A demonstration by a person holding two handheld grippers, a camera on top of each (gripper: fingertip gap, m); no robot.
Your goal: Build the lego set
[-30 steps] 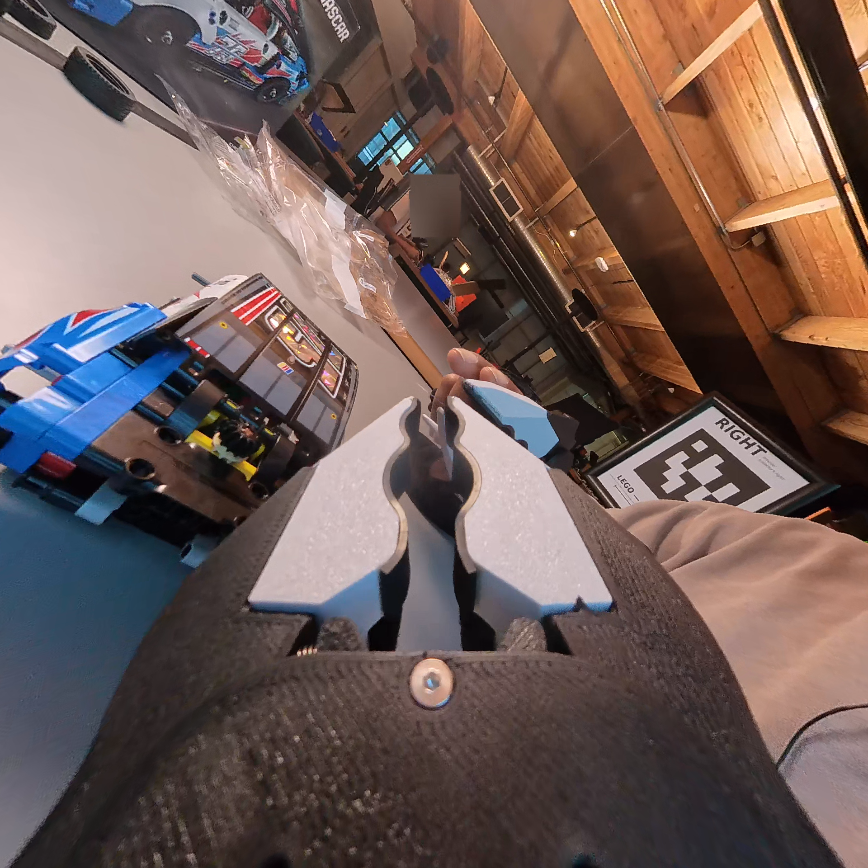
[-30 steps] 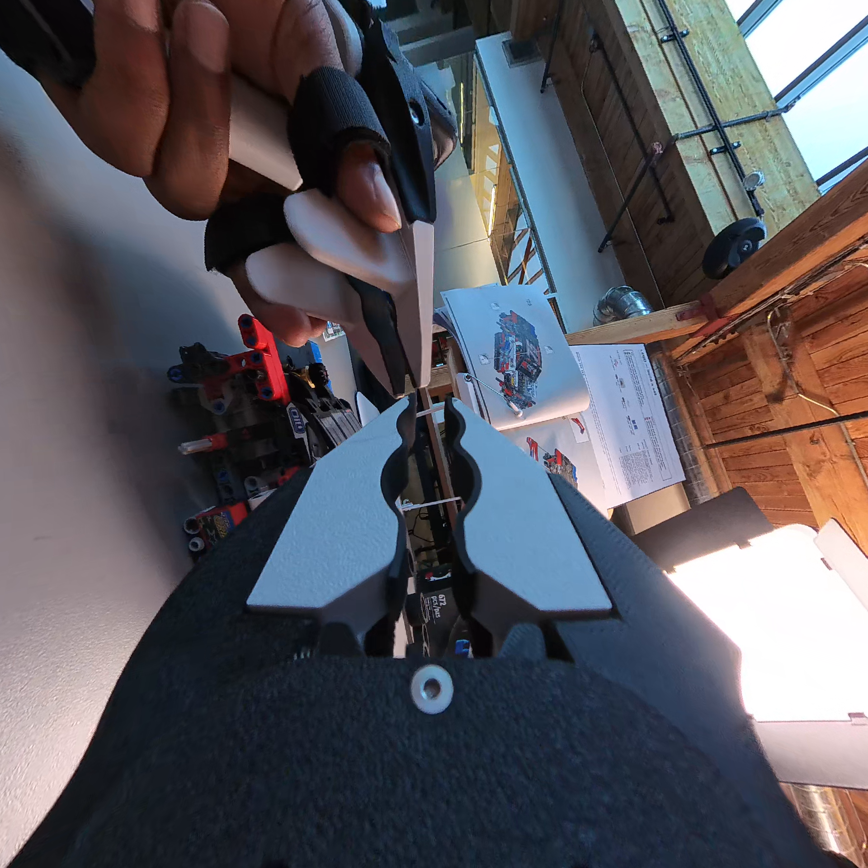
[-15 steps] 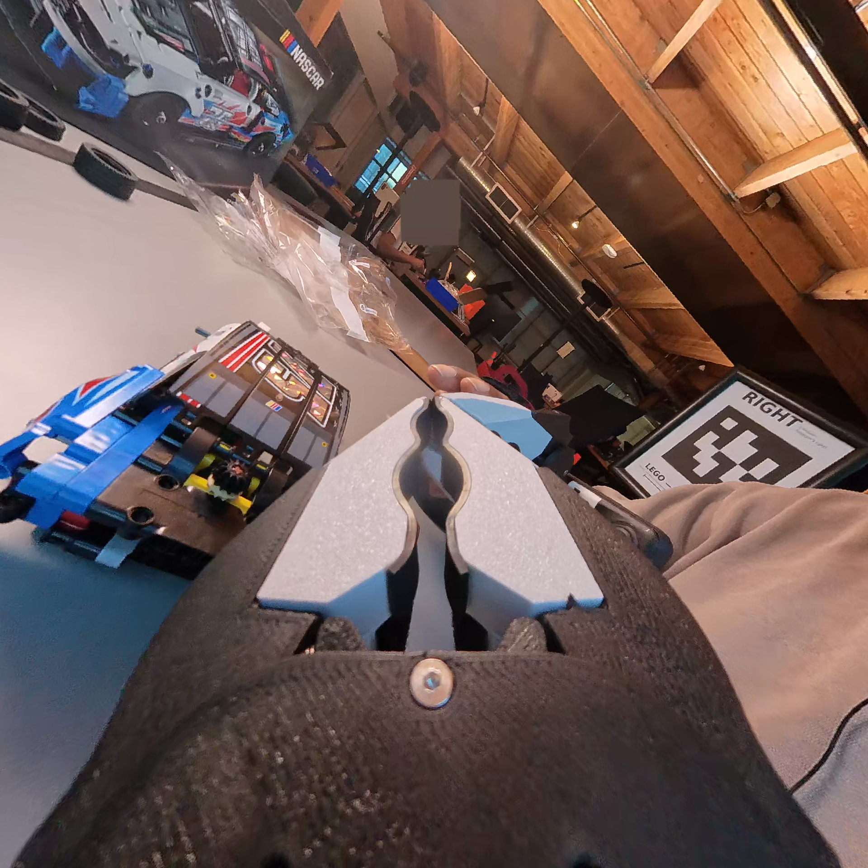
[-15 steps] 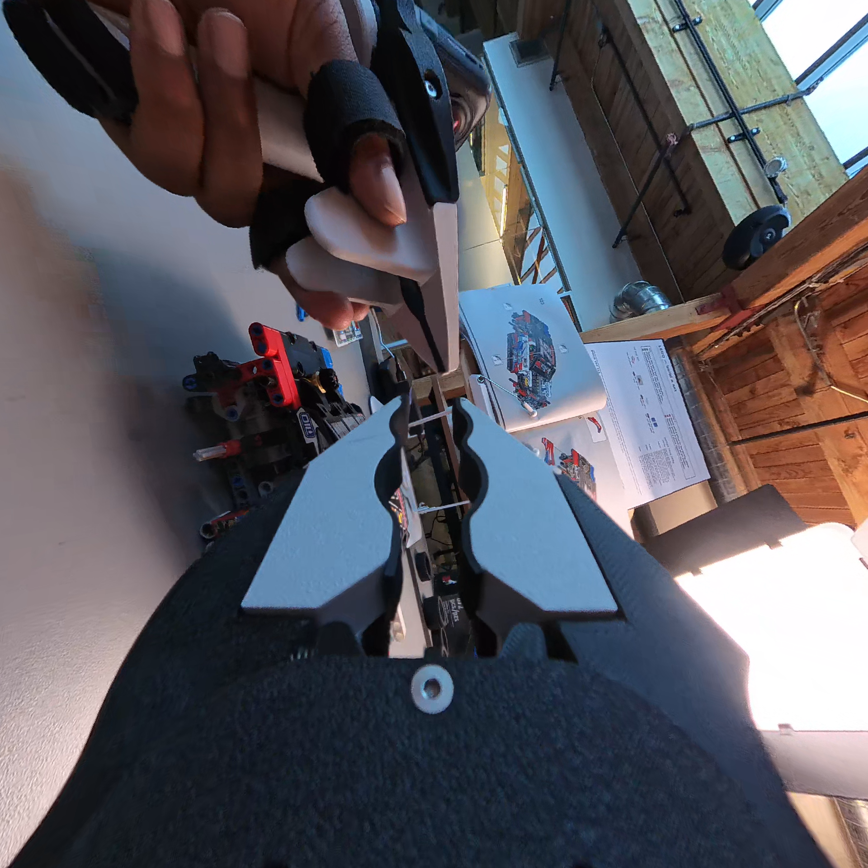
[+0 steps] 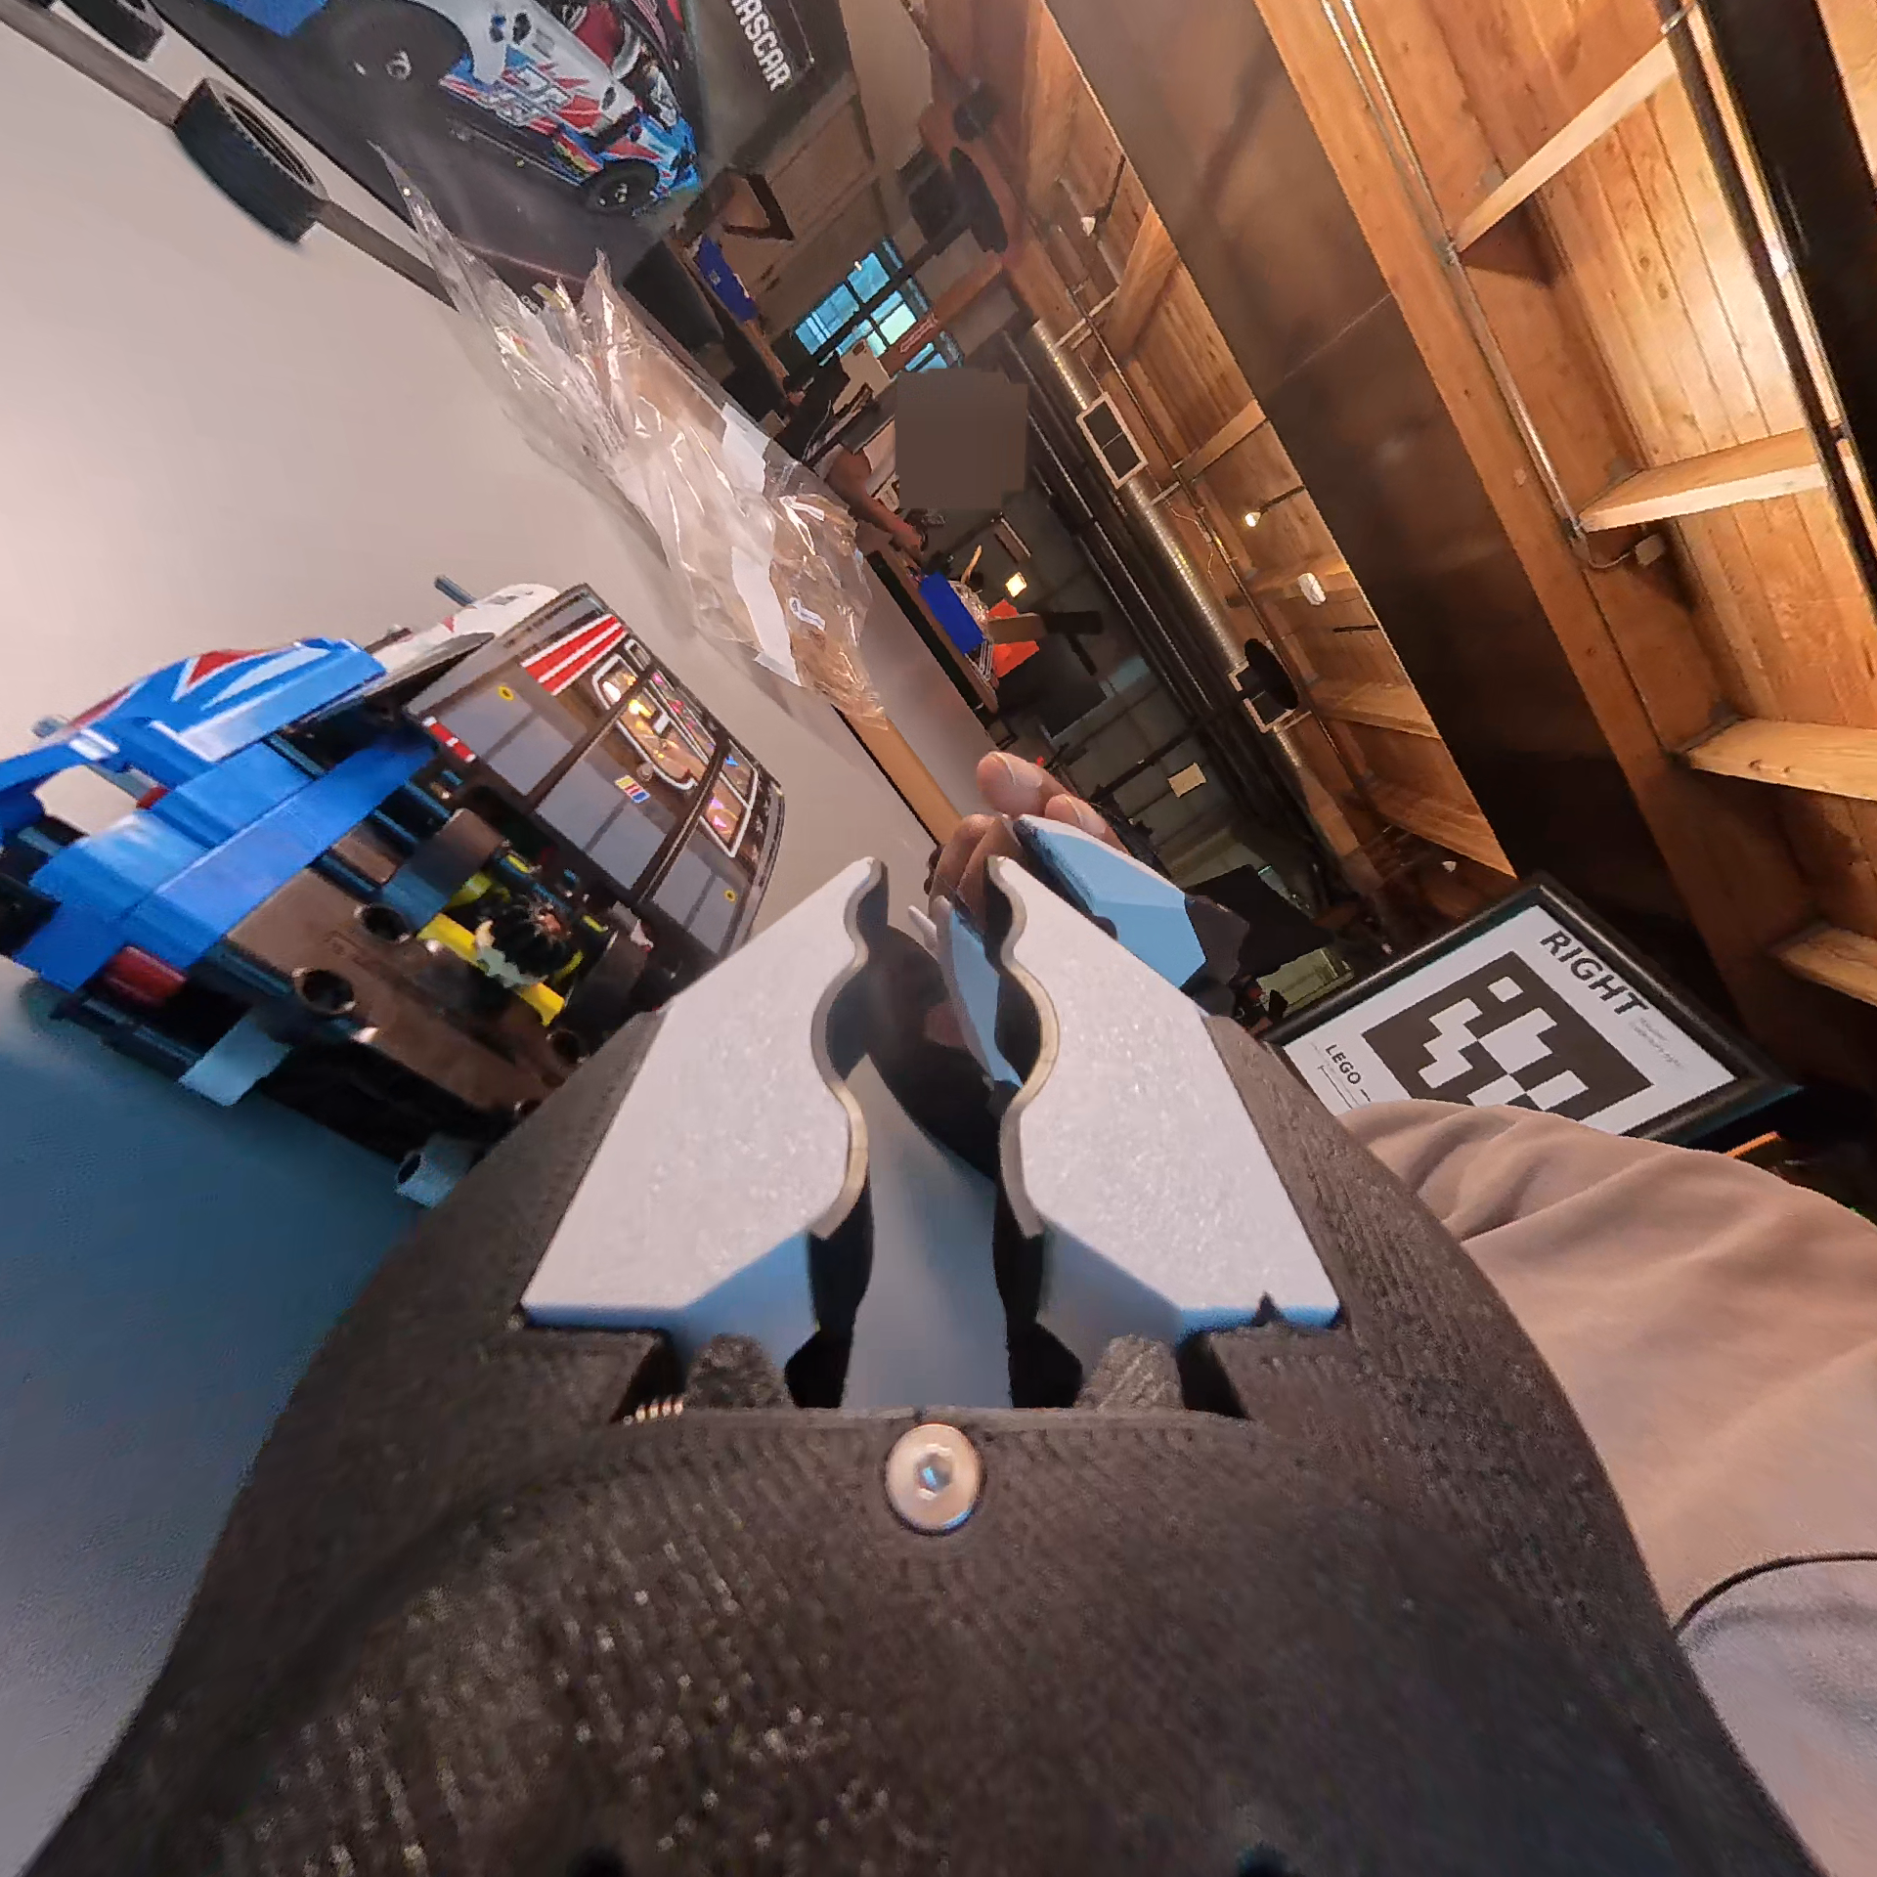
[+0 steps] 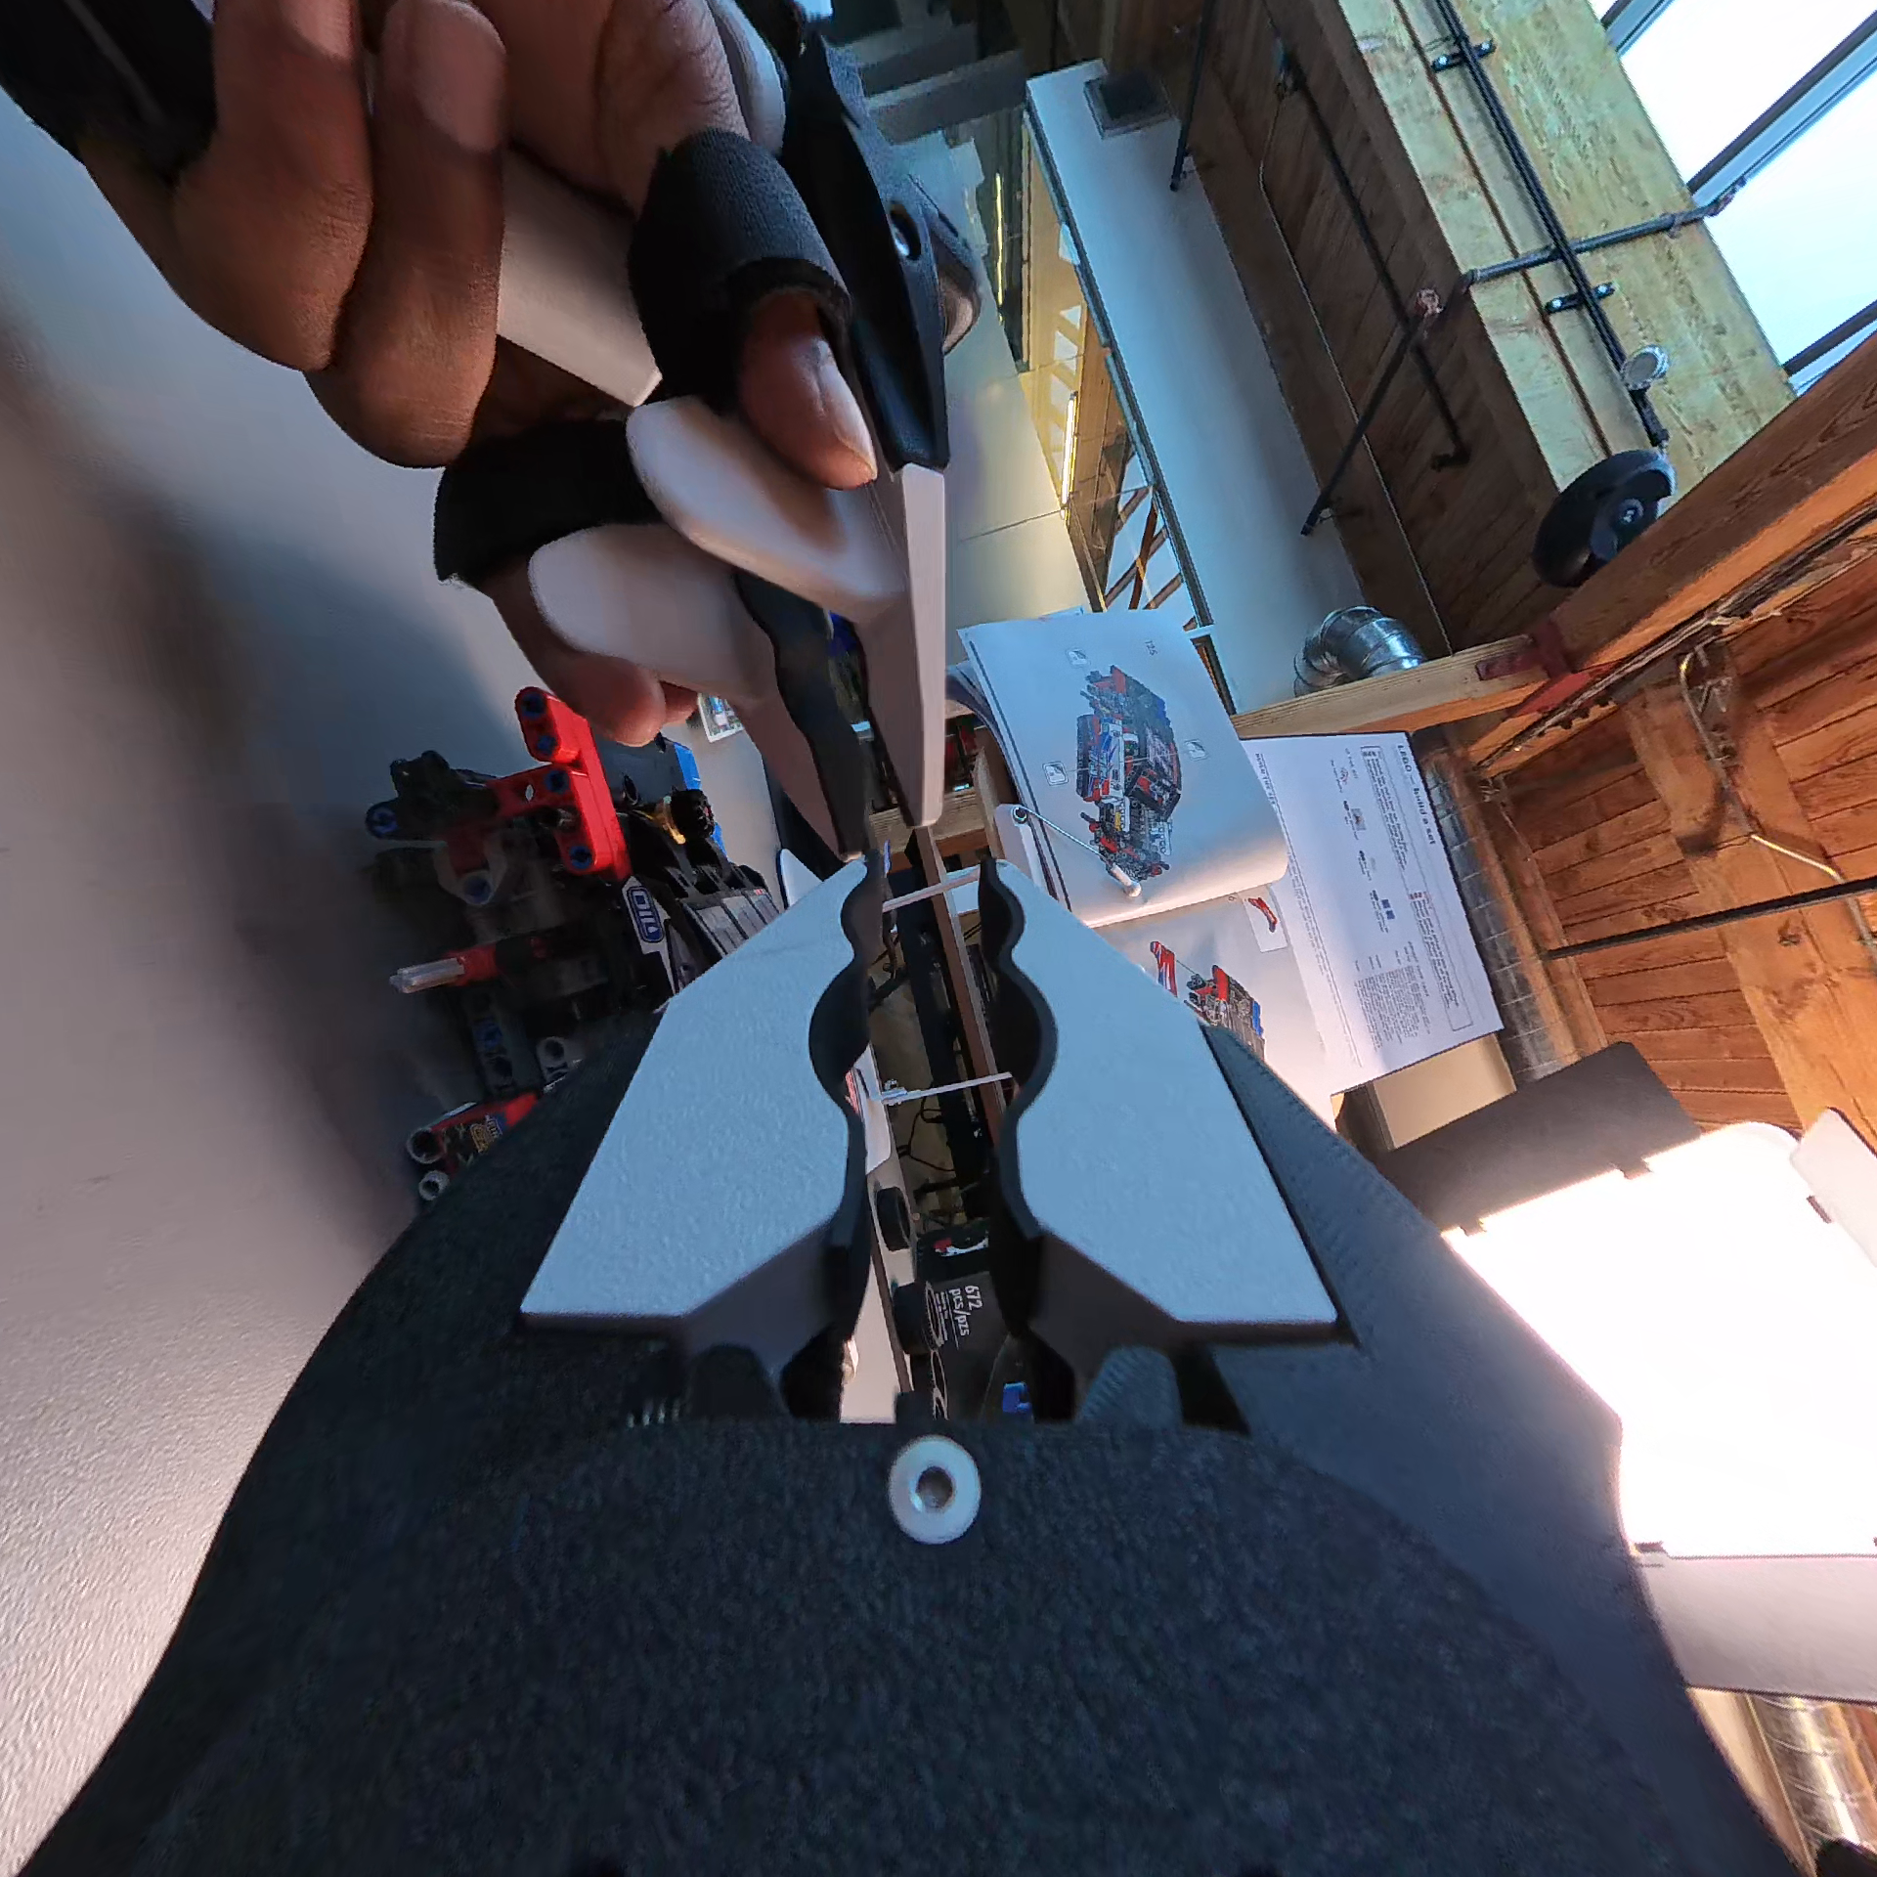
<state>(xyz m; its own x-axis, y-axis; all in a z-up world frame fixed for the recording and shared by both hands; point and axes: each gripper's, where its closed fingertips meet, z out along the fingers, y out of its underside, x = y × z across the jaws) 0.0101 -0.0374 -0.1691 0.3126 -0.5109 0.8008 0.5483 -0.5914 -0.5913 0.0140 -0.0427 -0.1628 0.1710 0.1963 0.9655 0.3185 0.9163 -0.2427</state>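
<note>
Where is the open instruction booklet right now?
In the right wrist view, the open instruction booklet lies just right of centre, beyond the right claw, with a printed sheet on its right.

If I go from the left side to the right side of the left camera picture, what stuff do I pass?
Blue toy car → clear plastic bags → left gripper → black-and-white pattern card.
</note>
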